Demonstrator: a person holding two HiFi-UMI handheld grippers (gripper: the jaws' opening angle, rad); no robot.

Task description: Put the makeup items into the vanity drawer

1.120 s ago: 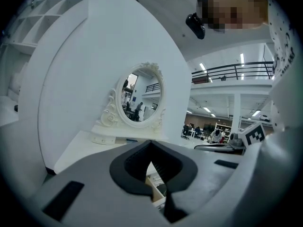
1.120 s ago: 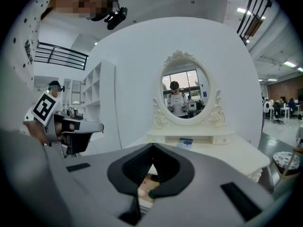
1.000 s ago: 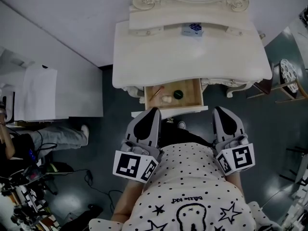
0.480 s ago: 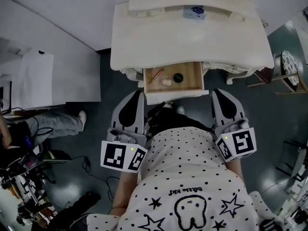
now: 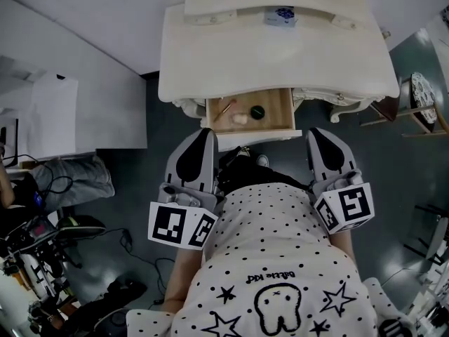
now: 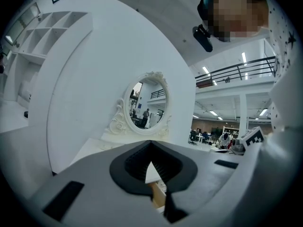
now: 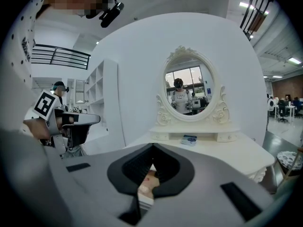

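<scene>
The cream vanity (image 5: pixel 273 62) has its wooden drawer (image 5: pixel 278 115) pulled open. Inside lie a thin brush (image 5: pixel 223 109), a pale puff (image 5: pixel 240 119) and a small dark round pot (image 5: pixel 257 111). My left gripper (image 5: pixel 204 133) sits just below the drawer's left front corner, shut and empty. To the right of the drawer front, my right gripper (image 5: pixel 315 133) is also shut with nothing in it. In the left gripper view the left gripper (image 6: pixel 150 143) points at the oval mirror (image 6: pixel 147 103). From the right gripper view, the right gripper (image 7: pixel 152 145) faces the mirror (image 7: pixel 189 86).
A small blue box (image 5: pixel 284 15) lies on the vanity's back shelf, also the blue box (image 7: pixel 189 139). A seated person's legs (image 5: pixel 70 177) and cabled equipment (image 5: pixel 38 258) are at the left. A small stand (image 5: pixel 421 107) is at the right. My polka-dot shirt (image 5: pixel 273 258) fills the bottom.
The left gripper has drawn back and leftward off the drawer's front edge. The head view has shifted slightly. The drawer's contents lie as before.
</scene>
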